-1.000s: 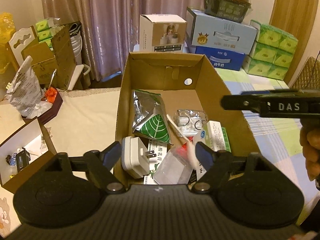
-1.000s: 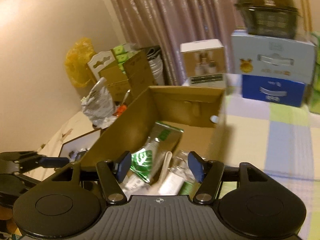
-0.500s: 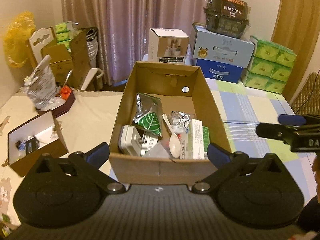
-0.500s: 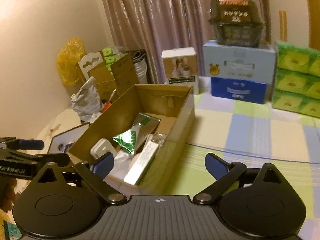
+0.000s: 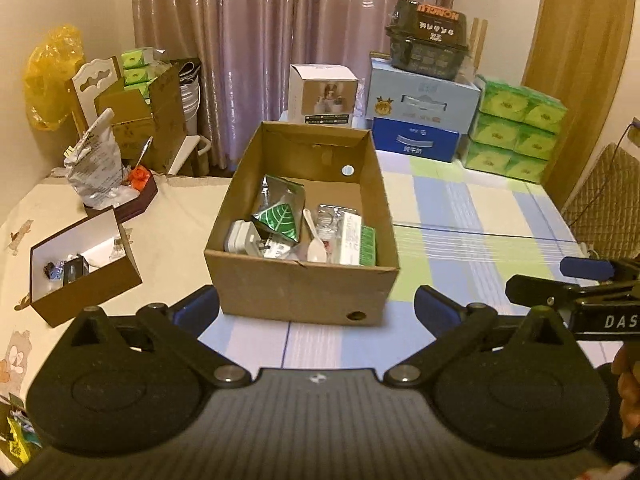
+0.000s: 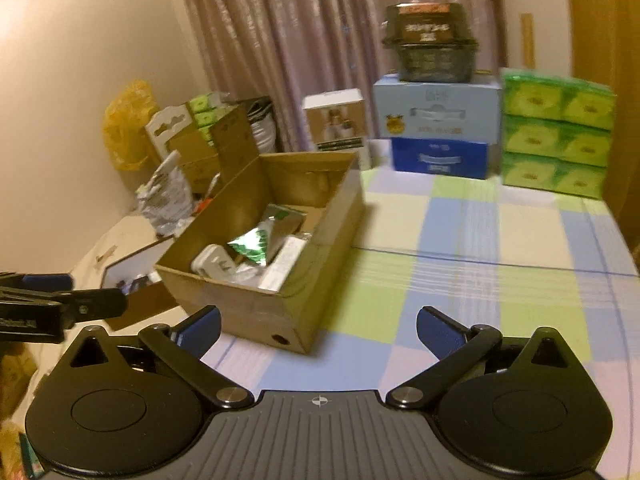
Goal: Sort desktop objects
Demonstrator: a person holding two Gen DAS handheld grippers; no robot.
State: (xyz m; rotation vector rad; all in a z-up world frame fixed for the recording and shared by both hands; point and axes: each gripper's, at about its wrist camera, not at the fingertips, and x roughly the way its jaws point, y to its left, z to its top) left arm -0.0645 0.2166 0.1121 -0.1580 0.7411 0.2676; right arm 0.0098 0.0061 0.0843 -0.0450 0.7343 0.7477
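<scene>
An open cardboard box (image 5: 300,280) (image 6: 240,304) stands mid-table. Inside lie a silver packet with a green leaf (image 5: 280,216), a white plug adapter (image 5: 244,236), a white spoon (image 5: 314,240) and a white-and-green carton (image 5: 356,240). My left gripper (image 5: 316,308) hangs open in front of the box's near wall, with nothing between its pads. My right gripper (image 6: 319,326) is off the box's right near corner, over the checked cloth; its jaws are opening, with nothing between them. One of its fingers (image 5: 536,290) shows at the right edge of the left wrist view.
A small open brown box (image 5: 80,280) with odds and ends sits to the left, a silver bag (image 5: 96,168) behind it. Stacked cartons (image 5: 420,96), a white product box (image 5: 324,94) and green tissue packs (image 5: 516,128) line the back. Checked cloth (image 5: 460,216) lies to the right.
Both grippers have pulled back and up from over the box, and their jaws have spread wide. The box, seen from close above before, now shows whole.
</scene>
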